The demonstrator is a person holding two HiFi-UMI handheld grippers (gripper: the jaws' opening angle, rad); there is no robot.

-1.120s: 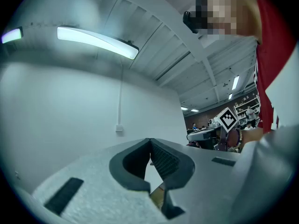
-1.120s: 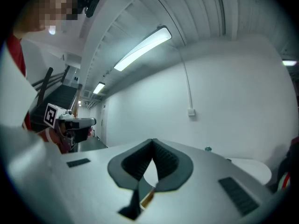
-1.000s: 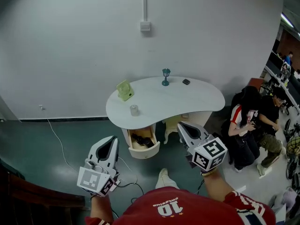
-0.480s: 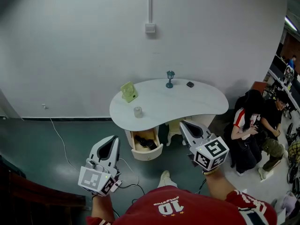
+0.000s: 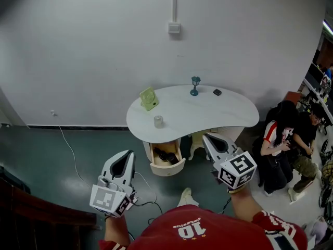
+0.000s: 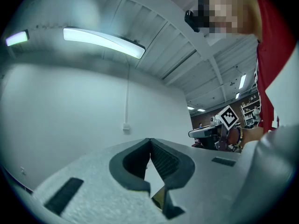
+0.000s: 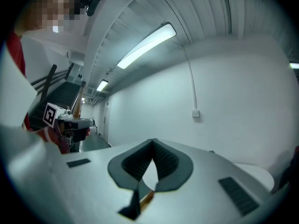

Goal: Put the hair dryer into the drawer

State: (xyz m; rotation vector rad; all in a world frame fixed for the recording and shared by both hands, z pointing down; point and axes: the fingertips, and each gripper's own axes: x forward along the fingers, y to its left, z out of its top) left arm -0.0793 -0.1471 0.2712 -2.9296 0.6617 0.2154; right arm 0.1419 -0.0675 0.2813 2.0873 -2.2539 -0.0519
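In the head view a cream drawer (image 5: 169,168) stands pulled out under the white curved table (image 5: 208,113). A dark thing, apparently the hair dryer (image 5: 166,154), lies inside it. My left gripper (image 5: 125,159) hovers over the floor to the drawer's left, well short of it, jaws shut and empty. My right gripper (image 5: 210,139) hangs to the drawer's right near the table edge, also shut with nothing held. Each gripper view shows its own jaws meeting at the tips, the left gripper (image 6: 150,141) and the right gripper (image 7: 153,142), against a bare white wall.
On the table stand a green item (image 5: 149,98), a small cup (image 5: 158,121), a teal goblet-shaped ornament (image 5: 195,85) and a small black object (image 5: 217,92). People sit on the right (image 5: 283,139). A cable (image 5: 148,194) trails across the floor. A pale stool (image 5: 199,139) is under the table.
The table and drawer have drifted slightly right and lower in the head view as the camera shifted. Both grippers keep their places and stay shut.
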